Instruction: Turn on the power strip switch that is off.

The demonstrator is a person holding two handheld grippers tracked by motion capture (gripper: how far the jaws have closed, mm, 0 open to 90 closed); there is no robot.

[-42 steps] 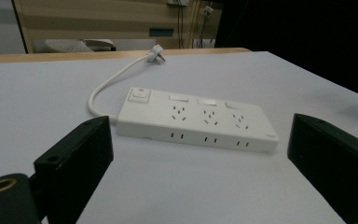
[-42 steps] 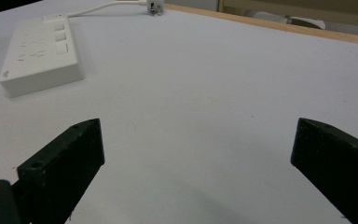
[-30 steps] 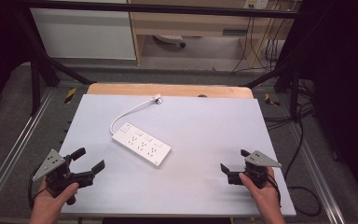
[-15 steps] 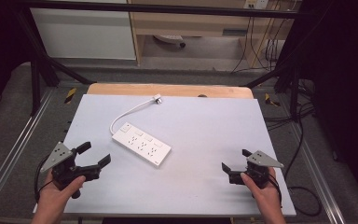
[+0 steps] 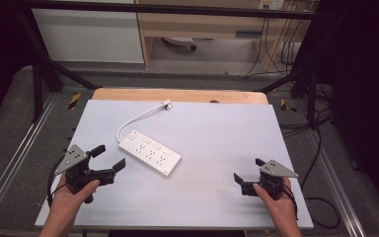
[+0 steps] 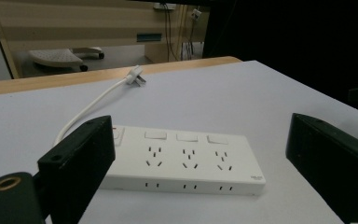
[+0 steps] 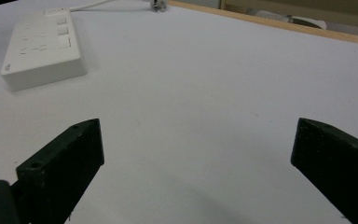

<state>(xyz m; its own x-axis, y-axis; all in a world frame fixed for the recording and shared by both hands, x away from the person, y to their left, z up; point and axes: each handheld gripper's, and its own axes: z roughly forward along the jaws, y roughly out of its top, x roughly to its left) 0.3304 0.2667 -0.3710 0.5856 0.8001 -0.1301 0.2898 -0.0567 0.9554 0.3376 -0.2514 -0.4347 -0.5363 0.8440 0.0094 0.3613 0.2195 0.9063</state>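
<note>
My left gripper (image 5: 109, 159) hangs wide open just short of the white power strip (image 5: 149, 152), my right gripper (image 5: 247, 174), also open, well off its other end. The strip lies flat mid-table, its cord (image 5: 136, 118) curling away to the plug (image 5: 166, 104) beyond. I judge it rigid, light and slick, so I'd pinch across its narrow sides, minding the limp cord.

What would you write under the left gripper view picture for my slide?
Open left gripper faces a white power strip on the table.
</note>
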